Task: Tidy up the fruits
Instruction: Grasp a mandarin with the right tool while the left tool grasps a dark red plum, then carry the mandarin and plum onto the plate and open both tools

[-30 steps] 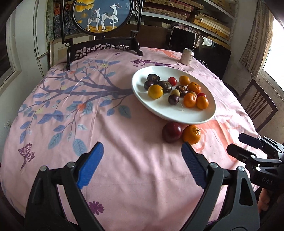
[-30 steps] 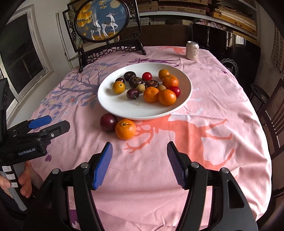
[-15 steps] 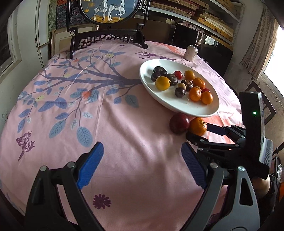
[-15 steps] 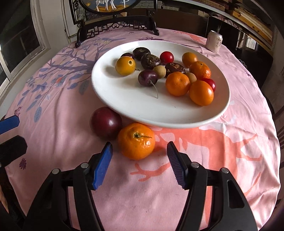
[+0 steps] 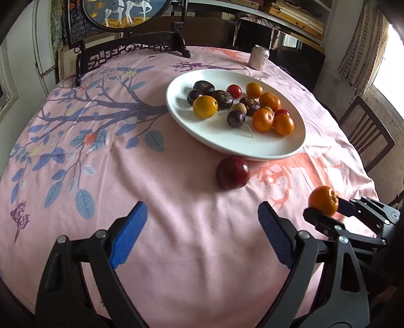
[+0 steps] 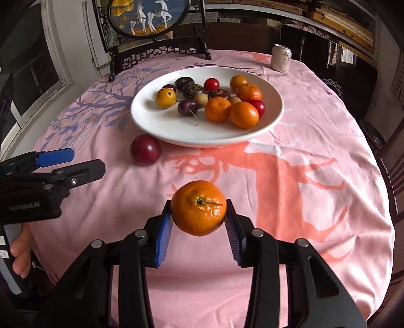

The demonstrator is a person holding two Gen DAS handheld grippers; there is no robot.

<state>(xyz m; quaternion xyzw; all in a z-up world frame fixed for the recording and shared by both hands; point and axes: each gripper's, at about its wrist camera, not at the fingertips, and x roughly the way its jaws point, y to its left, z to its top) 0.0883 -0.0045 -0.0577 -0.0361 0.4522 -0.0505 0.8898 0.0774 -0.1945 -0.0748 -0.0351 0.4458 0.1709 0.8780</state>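
My right gripper (image 6: 199,214) is shut on an orange mandarin (image 6: 198,208) and holds it above the pink tablecloth, near the table's front. In the left wrist view the mandarin (image 5: 323,200) sits in the right gripper (image 5: 328,212) at the right. A dark red plum (image 6: 145,149) lies on the cloth just in front of the white plate (image 6: 164,126); it also shows in the left wrist view (image 5: 232,172). The plate (image 5: 265,148) holds several fruits: mandarins, plums, cherries. My left gripper (image 5: 202,234) is open and empty, low over the cloth in front of the plum.
A drink can (image 6: 281,58) stands at the back right of the table. A dark wooden stand with a round deer picture (image 6: 149,17) stands at the back edge. A wooden chair (image 5: 366,136) is at the right of the table.
My right gripper closed on the mandarin beside the plum, lifted it and pulled back toward the front of the table. The plum stays in place. My left gripper stays open.
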